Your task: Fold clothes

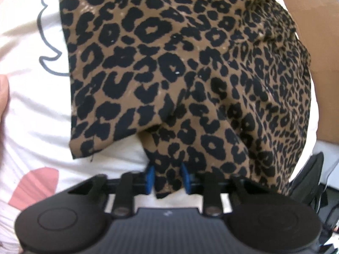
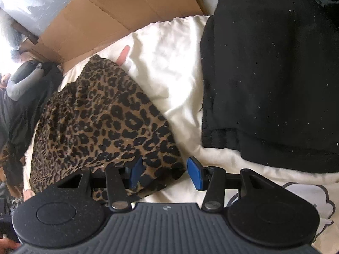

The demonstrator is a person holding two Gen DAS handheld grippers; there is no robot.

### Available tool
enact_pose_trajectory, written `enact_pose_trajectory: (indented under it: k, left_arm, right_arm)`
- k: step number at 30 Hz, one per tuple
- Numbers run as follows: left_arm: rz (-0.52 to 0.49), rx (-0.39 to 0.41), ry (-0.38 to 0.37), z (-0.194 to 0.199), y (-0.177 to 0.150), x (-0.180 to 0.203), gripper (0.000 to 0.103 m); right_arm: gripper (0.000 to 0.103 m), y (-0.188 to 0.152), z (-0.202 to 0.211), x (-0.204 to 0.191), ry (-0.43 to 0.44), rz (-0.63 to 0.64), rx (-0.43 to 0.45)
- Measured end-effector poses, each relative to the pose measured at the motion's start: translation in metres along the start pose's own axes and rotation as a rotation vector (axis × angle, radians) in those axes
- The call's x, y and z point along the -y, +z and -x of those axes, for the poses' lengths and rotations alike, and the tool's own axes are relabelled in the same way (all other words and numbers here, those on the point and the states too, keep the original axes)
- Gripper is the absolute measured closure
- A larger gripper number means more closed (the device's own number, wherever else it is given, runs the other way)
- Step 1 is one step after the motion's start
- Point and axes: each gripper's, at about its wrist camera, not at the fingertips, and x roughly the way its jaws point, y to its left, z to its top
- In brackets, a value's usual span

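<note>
The left hand-held gripper [image 1: 167, 178] points steeply down at a leopard-print garment [image 1: 186, 74] and has its two blue pads [image 1: 150, 177] drawn close together on a corner fold of that cloth, which runs between them and pokes out just below. Ahead of this hand-held gripper the garment spreads out, bunched and rippled on its right side and flatter to the left, where a loose lower corner lies on a white bedcover [image 1: 36, 105]. The bedcover carries a grey outline drawing to the upper left of the garment and a pink shape to the left of the hand-held gripper. Brown cardboard [image 1: 313, 21] shows beyond the garment on the far right.

The right hand-held gripper [image 2: 164, 174] has its blue pads standing well apart. The near corner of the leopard-print garment [image 2: 101, 127] lies between them, against the left pad and clear of the right pad, which sits over bare white bedcover [image 2: 169, 63]. From this hand-held gripper the garment stretches away to the front left in a rumpled heap. To the front right, apart from it across a strip of bedcover, lies a folded black garment [image 2: 271, 80] speckled with lint. A flattened cardboard box [image 2: 118, 10] stands at the far edge of the bed.
</note>
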Motion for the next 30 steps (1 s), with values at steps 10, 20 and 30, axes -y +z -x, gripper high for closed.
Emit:
enact_pose_trajectory:
  k: [10, 20, 30]
  left_arm:
    - [-0.180, -0.016, 0.065, 0.031, 0.009, 0.000, 0.100]
    - [-0.275, -0.013, 0.113, 0.064, 0.031, -0.008, 0.100]
    - [-0.301, -0.056, 0.121, 0.053, 0.040, -0.009, 0.100]
  right_arm:
    - [0.059, -0.004, -0.033, 0.004, 0.028, -0.029, -0.040]
    - [0.100, 0.016, -0.005, -0.018, 0.037, 0.070, -0.026]
    - [0.100, 0.027, -0.015, -0.028, -0.052, 0.121, -0.057]
